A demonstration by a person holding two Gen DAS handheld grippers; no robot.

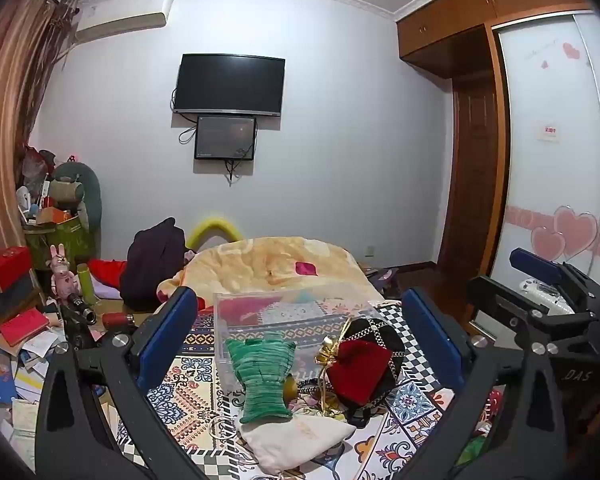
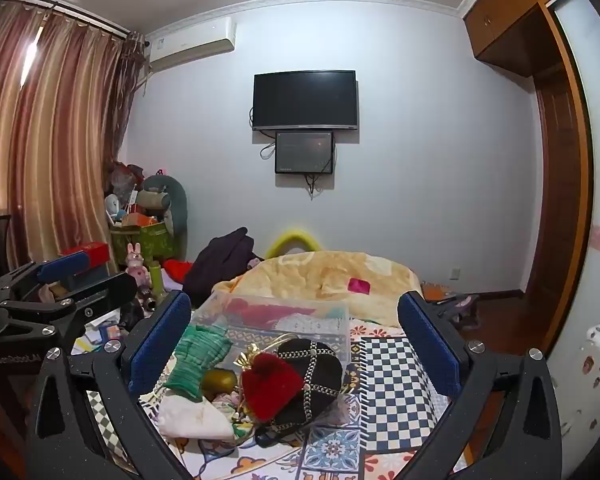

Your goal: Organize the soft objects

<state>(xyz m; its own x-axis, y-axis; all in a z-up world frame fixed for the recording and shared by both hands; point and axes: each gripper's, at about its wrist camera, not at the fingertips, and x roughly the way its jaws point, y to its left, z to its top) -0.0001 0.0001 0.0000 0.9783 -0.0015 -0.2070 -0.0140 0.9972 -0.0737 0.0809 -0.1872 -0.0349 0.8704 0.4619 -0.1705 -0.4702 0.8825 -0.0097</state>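
Note:
A heap of soft things lies on the patterned bedspread (image 1: 188, 396): a green knitted piece (image 1: 262, 376) (image 2: 196, 360), a white cloth pouch (image 1: 296, 440) (image 2: 192, 416), a red velvet pouch (image 1: 358, 372) (image 2: 270, 386) with a gold bow, and a black studded bag (image 1: 374, 340) (image 2: 312, 376). A clear plastic box (image 1: 288, 316) (image 2: 276, 316) stands just behind them. My left gripper (image 1: 300, 344) is open and empty, hovering over the heap. My right gripper (image 2: 294, 340) is open and empty beside it.
A yellow blanket (image 1: 276, 264) is bunched at the far end of the bed. A cluttered desk (image 1: 28, 320) with books, boxes and a pink rabbit figure (image 1: 62, 272) stands at the left. A wardrobe (image 1: 548, 140) is at the right.

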